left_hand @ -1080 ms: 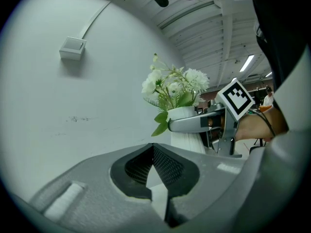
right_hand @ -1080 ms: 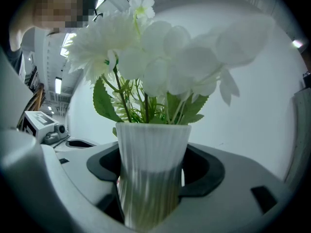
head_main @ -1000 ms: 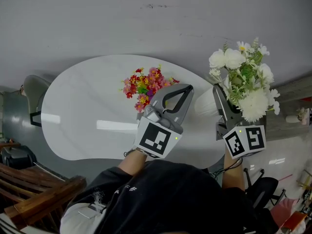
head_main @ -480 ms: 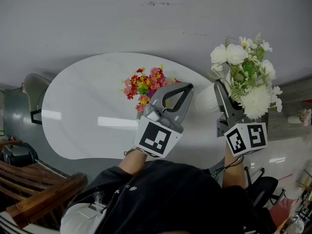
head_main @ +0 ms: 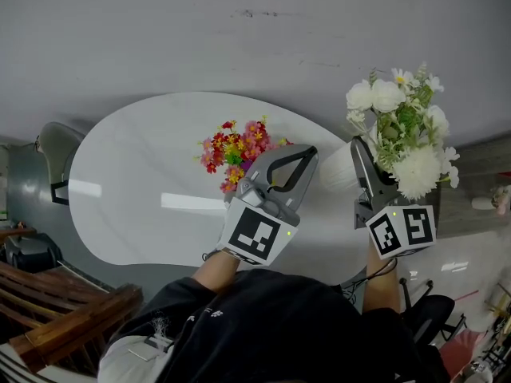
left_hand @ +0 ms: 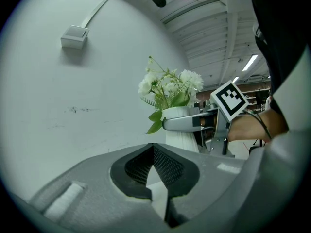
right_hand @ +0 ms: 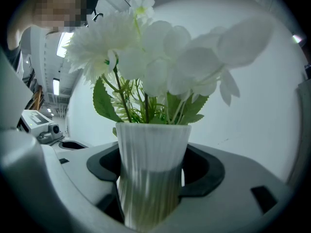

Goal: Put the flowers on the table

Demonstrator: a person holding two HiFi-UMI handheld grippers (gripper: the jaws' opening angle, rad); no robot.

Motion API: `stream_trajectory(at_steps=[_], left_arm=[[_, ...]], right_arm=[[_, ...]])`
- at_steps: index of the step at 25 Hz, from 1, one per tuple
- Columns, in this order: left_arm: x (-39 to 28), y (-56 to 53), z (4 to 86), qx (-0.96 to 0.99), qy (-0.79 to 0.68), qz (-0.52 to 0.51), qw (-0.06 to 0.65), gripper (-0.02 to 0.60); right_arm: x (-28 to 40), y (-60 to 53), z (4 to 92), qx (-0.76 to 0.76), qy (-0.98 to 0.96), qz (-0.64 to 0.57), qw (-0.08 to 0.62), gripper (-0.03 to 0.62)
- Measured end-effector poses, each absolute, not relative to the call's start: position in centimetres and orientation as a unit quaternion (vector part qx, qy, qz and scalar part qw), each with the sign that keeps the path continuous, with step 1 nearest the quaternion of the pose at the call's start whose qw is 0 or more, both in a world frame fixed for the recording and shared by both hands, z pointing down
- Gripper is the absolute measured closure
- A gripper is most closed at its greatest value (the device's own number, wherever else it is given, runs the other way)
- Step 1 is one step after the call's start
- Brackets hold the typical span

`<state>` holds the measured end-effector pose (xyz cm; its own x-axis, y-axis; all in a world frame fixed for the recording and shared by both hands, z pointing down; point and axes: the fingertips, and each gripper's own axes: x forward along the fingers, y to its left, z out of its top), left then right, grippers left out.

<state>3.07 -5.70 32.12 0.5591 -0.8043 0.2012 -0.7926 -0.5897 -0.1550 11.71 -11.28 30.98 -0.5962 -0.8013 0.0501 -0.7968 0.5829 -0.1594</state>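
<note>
Grey wall (head_main: pixel 239 46) fills the far half of the head view, and below it lies a white, rounded table (head_main: pixel 136 190) with a glossy top. On that top, toward its 1 o'clock part, stands a small bunch of colourful flowers (head_main: pixel 234 152) in red, pink and yellow.

Left gripper (head_main: pixel 307 152) hovers above the table with the bunch at its 10 o'clock, close beside it but not held. Its own view looks along the jaws toward the wall. The dark ribbed pads (left_hand: pixel 165 166) meet at their tips and nothing is caught between them, so the left gripper is closed and empty.

Right gripper (head_main: pixel 357 154) is at 3 o'clock from the left one, over the table's right edge. Its jaws are clamped on either side of a white ribbed vase (right_hand: pixel 151 169), gripping it low on the body. The vase stands upright between them, and the pads press against its fluted wall. Out of it rise the white flowers (head_main: pixel 399 130) with green leaves, spreading toward 1 o'clock from the gripper in the head view and filling the upper half of the right gripper view.

From the left gripper view the same vase shows at 2 o'clock with a grey jaw across its front. Its foot is hidden behind the left gripper's body, so whether it rests on the table or hangs just above cannot be told. A dark wooden bench (head_main: pixel 64 317) sits at 7 o'clock, off the table.
</note>
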Motion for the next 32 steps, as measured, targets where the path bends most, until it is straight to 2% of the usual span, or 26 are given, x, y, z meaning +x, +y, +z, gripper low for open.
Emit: stream_trajectory(at_steps=[32], left_arm=[[3.9,-4.8,31.6,-0.885,0.448,-0.126,0.025,0.583]], right_arm=[[12.3,-12.2,31.9,-0.466,0.881,-0.086,0.012,0.252]])
